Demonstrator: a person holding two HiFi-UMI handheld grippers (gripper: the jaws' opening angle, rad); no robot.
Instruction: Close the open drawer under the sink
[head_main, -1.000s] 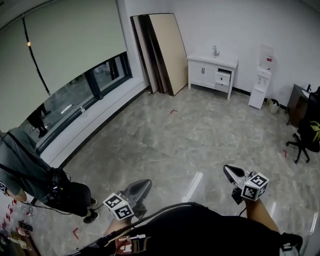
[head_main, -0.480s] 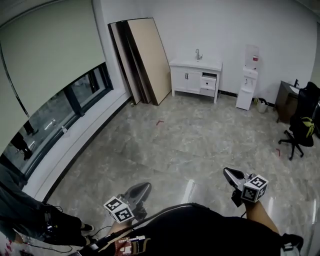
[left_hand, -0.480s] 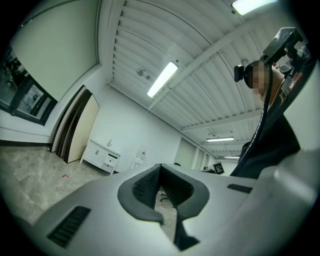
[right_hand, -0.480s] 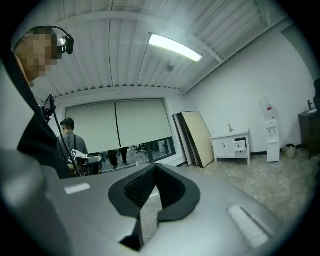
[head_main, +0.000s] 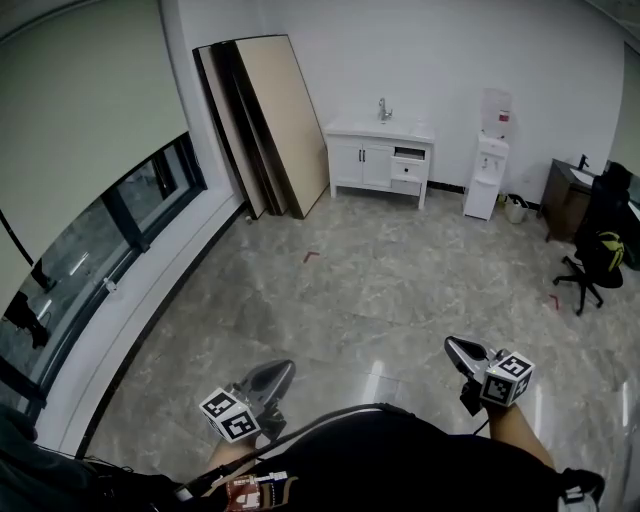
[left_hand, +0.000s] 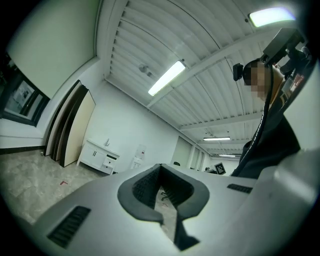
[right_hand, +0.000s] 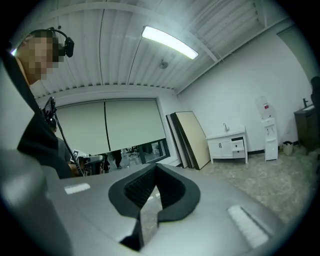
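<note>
- Since a second ago the sink cabinet (head_main: 365, 165) has slid left toward the middle of the head view. The bystander at lower left has nearly dropped out of sight.
- Left gripper (head_main: 280, 368) and right gripper (head_main: 455, 347) both have their jaws pressed together, with nothing between them.
- Both are carried low and level in front of the body. That likely suits a push, which needs no grasp.
- The open drawer (head_main: 408, 154) juts from the cabinet's upper right, just under the bench top.
- Bare floor (head_main: 380, 290) lies between it and the grippers, so they are well apart and the approach looks unfinished.
</note>
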